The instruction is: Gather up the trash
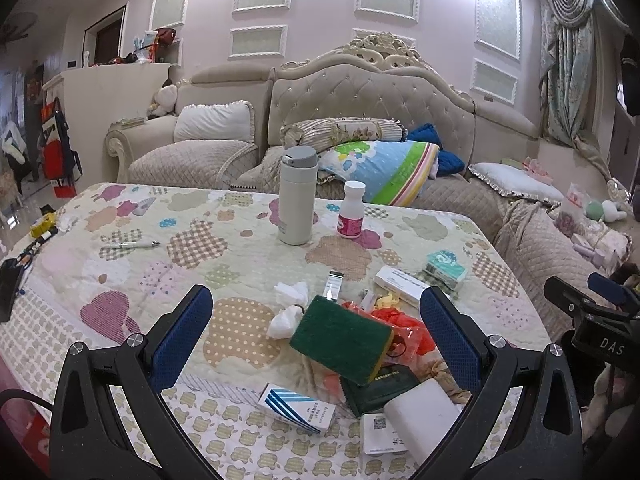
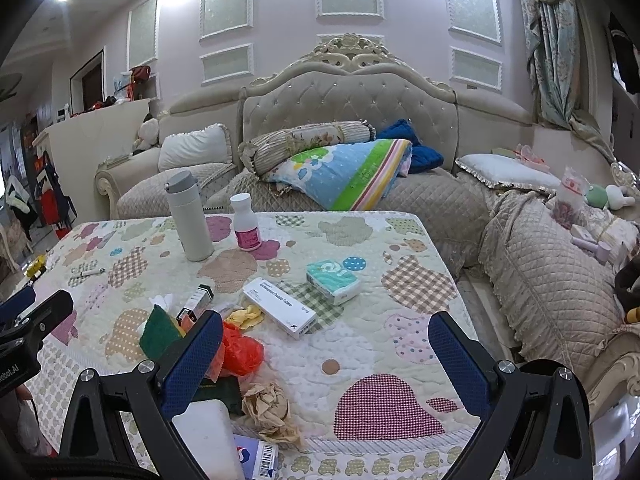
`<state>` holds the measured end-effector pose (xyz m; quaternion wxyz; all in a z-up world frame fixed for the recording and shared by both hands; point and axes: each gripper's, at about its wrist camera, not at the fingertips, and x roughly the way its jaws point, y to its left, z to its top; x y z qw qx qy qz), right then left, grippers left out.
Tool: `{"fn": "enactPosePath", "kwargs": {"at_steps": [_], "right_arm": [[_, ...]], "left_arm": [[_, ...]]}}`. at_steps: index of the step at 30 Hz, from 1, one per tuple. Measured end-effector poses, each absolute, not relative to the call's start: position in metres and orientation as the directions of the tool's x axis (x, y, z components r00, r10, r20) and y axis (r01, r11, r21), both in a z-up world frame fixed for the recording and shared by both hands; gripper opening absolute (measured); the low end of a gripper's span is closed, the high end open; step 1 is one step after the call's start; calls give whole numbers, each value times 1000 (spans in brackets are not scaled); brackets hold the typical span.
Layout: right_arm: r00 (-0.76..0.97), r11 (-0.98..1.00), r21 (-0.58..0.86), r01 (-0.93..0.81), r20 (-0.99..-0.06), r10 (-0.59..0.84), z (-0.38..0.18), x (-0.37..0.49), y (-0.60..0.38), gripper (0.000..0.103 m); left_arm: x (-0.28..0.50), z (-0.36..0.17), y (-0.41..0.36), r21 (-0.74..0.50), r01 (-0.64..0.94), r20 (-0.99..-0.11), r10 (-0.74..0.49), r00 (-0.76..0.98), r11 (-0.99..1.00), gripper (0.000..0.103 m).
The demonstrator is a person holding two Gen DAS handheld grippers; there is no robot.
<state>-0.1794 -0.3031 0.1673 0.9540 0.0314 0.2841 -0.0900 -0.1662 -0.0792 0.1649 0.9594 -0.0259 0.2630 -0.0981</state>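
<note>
A heap of clutter lies on the quilt-covered table (image 1: 120, 216). It holds crumpled white tissue (image 1: 289, 308), a green scouring sponge (image 1: 340, 338), a red plastic bag (image 1: 404, 326), a white foam block (image 1: 424, 416) and a blue-striped box (image 1: 298, 408). My left gripper (image 1: 316, 334) stands open above this heap with nothing between its fingers. In the right wrist view a crumpled brown paper ball (image 2: 270, 408) lies by the red plastic bag (image 2: 240, 350) and a yellow scrap (image 2: 246, 316). My right gripper (image 2: 326, 364) hangs open over bare quilt, right of the heap.
A white flask (image 1: 295, 196) and a white pill bottle (image 1: 352, 210) stand at the table's far side. A medicine box (image 2: 280, 308) and tissue pack (image 2: 334, 280) lie mid-table, a pen (image 1: 130, 245) at left. Sofas with pillows (image 1: 216, 120) surround the table.
</note>
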Motion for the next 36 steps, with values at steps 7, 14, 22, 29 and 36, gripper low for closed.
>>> {"fn": "enactPosePath", "kwargs": {"at_steps": [7, 14, 22, 29, 36], "right_arm": [[821, 982, 18, 190, -551, -149, 167, -179, -307, 102], [820, 981, 16, 191, -553, -150, 166, -179, -307, 102], [815, 981, 16, 191, -560, -150, 164, -179, -306, 102], [808, 981, 17, 193, -570, -150, 162, -176, -306, 102], [805, 981, 17, 194, -574, -149, 161, -176, -307, 102]], "left_arm": [[-166, 165, -81, -99, 177, -496, -202, 844, 979, 103], [-167, 165, -81, -102, 184, -495, -210, 843, 978, 103], [-168, 165, -82, -100, 188, -499, -213, 840, 977, 103], [-166, 163, -84, -98, 191, -508, -214, 834, 977, 103], [-165, 162, -84, -94, 187, -514, -208, 832, 978, 103]]}}
